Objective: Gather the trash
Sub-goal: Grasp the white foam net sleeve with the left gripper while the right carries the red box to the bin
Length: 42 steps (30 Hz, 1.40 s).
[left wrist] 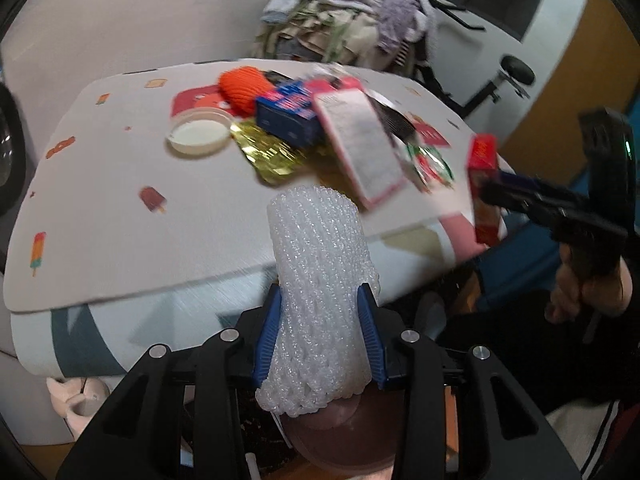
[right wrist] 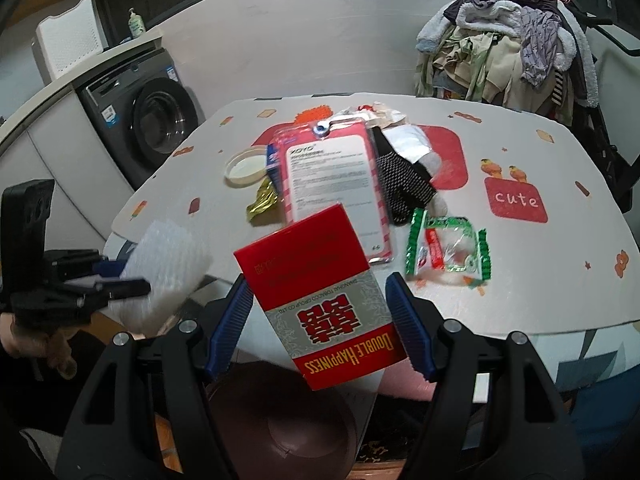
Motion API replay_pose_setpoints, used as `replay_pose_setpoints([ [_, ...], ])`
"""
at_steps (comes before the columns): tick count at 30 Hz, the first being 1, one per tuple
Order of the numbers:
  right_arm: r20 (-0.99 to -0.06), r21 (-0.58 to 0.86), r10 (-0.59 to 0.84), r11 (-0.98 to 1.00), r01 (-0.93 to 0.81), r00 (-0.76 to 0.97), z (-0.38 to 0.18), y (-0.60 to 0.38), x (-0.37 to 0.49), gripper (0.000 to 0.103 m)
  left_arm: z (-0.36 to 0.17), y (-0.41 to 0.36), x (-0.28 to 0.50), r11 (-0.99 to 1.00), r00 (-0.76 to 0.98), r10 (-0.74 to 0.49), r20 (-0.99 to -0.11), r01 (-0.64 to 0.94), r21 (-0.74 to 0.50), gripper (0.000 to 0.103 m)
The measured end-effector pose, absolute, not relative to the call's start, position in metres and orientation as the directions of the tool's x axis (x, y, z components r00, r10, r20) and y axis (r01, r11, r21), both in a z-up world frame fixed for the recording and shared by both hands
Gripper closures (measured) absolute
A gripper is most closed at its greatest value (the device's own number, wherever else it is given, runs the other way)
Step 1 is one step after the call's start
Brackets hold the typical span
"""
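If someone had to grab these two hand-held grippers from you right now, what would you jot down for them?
Left gripper: shut on a white foam net sleeve, held off the table's near edge.
Right gripper: a red cigarette box sits between the jaws, lifted off the table; it looks held.
Below both grippers is a brownish round container, possibly the bin; neither piece is dropped yet.
Still on the table: pink-edged card package, blue box, gold wrapper, green-and-red wrapper, white lid, orange foam net, black dotted glove.
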State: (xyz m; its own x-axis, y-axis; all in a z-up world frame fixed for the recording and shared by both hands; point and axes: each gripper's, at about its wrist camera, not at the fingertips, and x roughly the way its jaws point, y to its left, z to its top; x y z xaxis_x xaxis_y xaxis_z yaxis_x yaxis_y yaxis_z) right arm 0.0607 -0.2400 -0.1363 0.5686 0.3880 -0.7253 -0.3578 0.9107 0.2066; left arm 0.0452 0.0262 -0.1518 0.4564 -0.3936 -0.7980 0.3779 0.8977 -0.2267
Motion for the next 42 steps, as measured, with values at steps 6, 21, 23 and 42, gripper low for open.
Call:
replay_pose_setpoints([
  [6,-0.734,0.202,0.388,0.908,-0.366,0.557,-0.141,-0.24,0.039,0.034,-0.167,0.002,0.017,0.868,0.394,-0.422,-0.817,0.435,-0.239,0.065],
  [21,-0.772,0.217,0.364,0.921,-0.322,0.52,-0.165,-0.248,0.025,0.034,-0.192,-0.038,-0.001,0.823,0.311,-0.421,-0.852,0.527,-0.214,0.018],
  [23,-0.782,0.23,0.371,0.919,-0.32,0.501,-0.172,-0.245,0.024,0.034,-0.187,-0.033,-0.001,0.832,0.335,-0.42,-0.843,0.514,-0.21,0.015],
  [42,-0.87,0.262,0.406,0.863,-0.432,0.282,-0.227,-0.179,0.009,0.034,-0.128,0.054,-0.005,0.958,0.631,-0.247,-0.735,0.273,-0.088,0.006],
])
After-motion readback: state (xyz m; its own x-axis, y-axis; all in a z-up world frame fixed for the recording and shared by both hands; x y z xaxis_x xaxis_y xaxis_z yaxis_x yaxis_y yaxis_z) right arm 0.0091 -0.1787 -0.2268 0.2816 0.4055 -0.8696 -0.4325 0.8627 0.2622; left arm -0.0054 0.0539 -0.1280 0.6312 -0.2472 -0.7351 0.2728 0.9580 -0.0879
